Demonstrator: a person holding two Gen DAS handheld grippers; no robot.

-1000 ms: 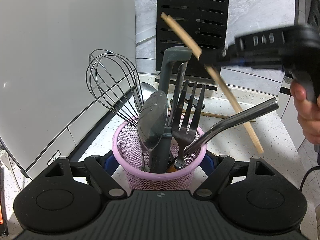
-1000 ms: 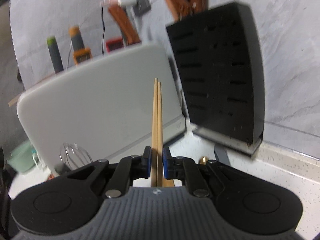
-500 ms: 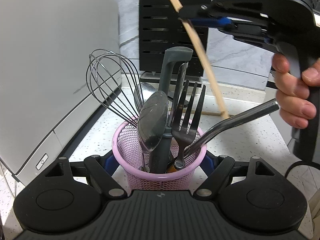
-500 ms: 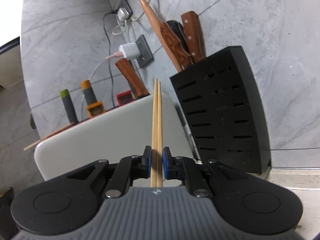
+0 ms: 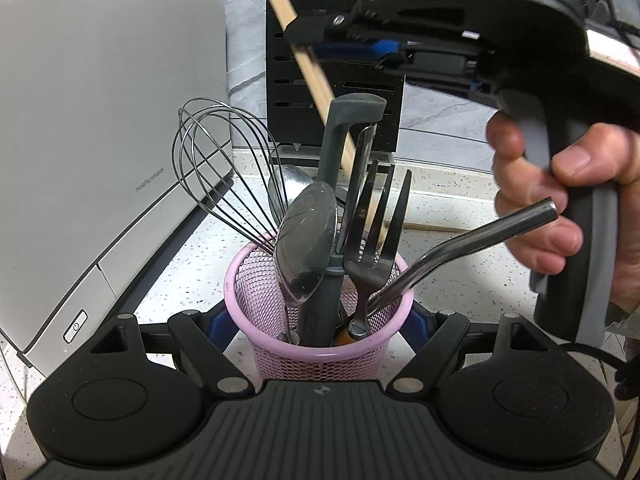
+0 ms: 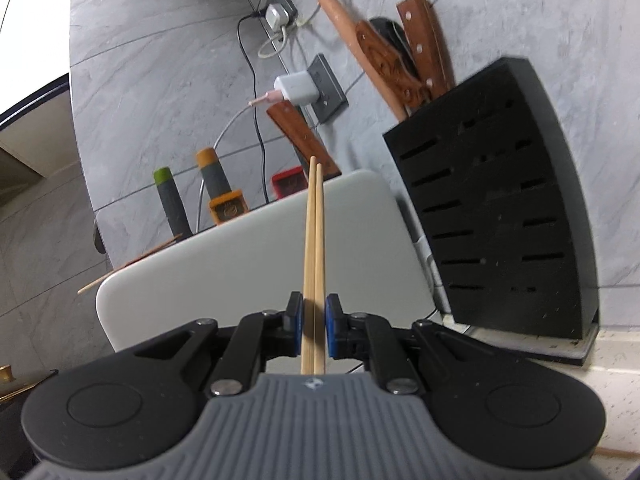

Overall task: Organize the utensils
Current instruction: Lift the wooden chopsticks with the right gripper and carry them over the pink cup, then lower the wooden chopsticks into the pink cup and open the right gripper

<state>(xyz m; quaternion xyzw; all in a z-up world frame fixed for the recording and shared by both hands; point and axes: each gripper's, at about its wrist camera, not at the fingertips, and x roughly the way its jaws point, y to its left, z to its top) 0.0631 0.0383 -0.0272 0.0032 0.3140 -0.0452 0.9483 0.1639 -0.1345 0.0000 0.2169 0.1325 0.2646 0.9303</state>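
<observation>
Moved in since a second ago: right claw point(image 5: 304, 32) with pair of chopsticks point(image 6: 314, 264), now high over pink mesh cup point(image 5: 320, 354), lower ends dipping behind the utensils toward its rim. Clamped narrow on the chopsticks. Left claw point(image 5: 318, 320) closed on the cup's sides, on speckled surface point(image 5: 188, 264). Packed inside: whisk point(image 5: 224, 168), spoon point(image 5: 306, 244), fork point(image 5: 376, 240), bent steel straw point(image 5: 480, 240). Behind: black knife block point(image 6: 492, 208), white appliance point(image 5: 100, 140).

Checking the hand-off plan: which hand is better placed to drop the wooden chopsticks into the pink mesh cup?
Right. Its fingers already clamp the pair of wooden chopsticks, angled down above the pink mesh cup. The left gripper grips that cup, steadying it.
</observation>
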